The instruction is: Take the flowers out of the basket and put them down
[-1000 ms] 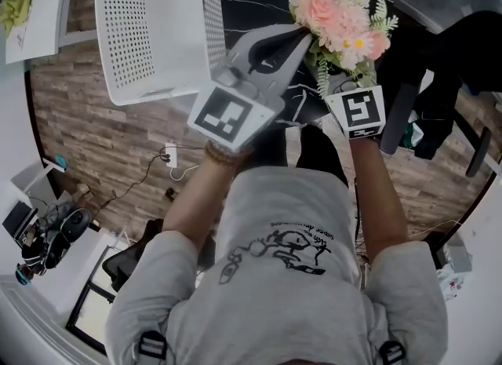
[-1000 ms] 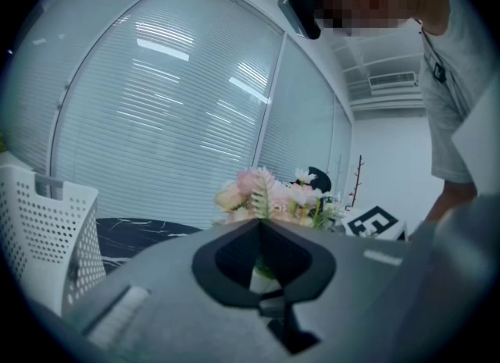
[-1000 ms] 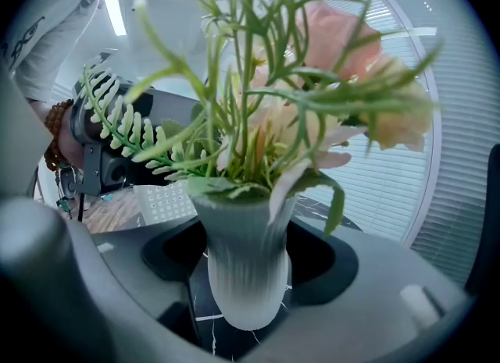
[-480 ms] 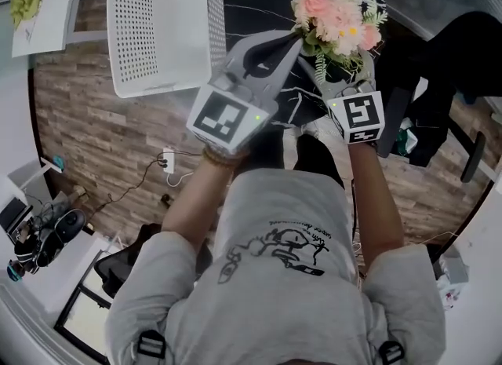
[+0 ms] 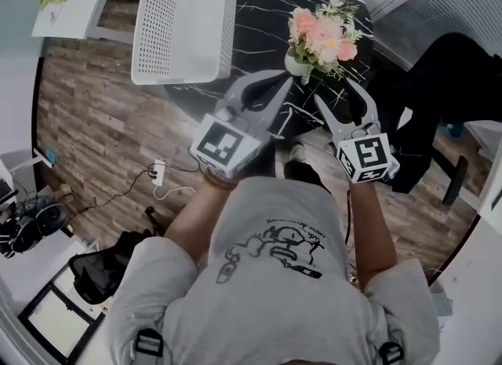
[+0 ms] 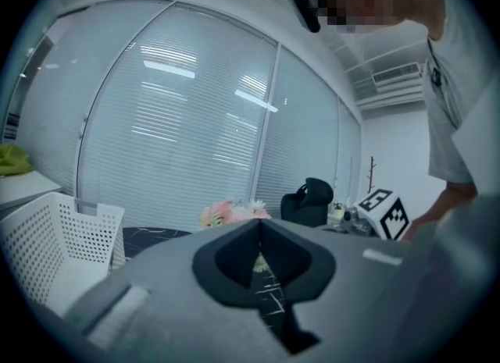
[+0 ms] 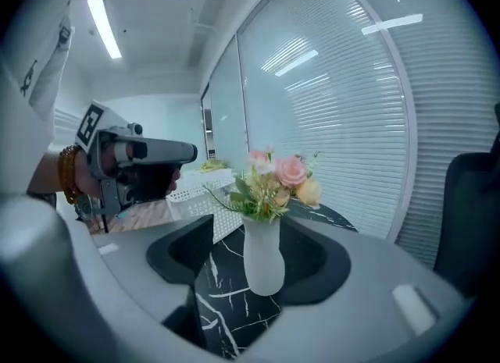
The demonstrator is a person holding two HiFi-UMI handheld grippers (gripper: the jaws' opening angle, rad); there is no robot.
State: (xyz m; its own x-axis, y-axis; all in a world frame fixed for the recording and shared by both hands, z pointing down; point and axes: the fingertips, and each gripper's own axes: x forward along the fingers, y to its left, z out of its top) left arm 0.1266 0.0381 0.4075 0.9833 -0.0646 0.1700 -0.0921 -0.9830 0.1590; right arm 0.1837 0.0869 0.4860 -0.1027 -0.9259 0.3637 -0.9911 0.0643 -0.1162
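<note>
Pink flowers (image 5: 318,32) in a white vase (image 5: 296,63) now stand upright on the black surface (image 5: 259,34); a moment ago they were up against both grippers, which have since pulled back. The right gripper (image 5: 336,93) has just been closing a little, but its jaws are spread and the vase stands out past them, while the left gripper (image 5: 286,79) is pressed together on nothing. The white basket (image 5: 184,26) sits well apart to the left of the flowers.
</note>
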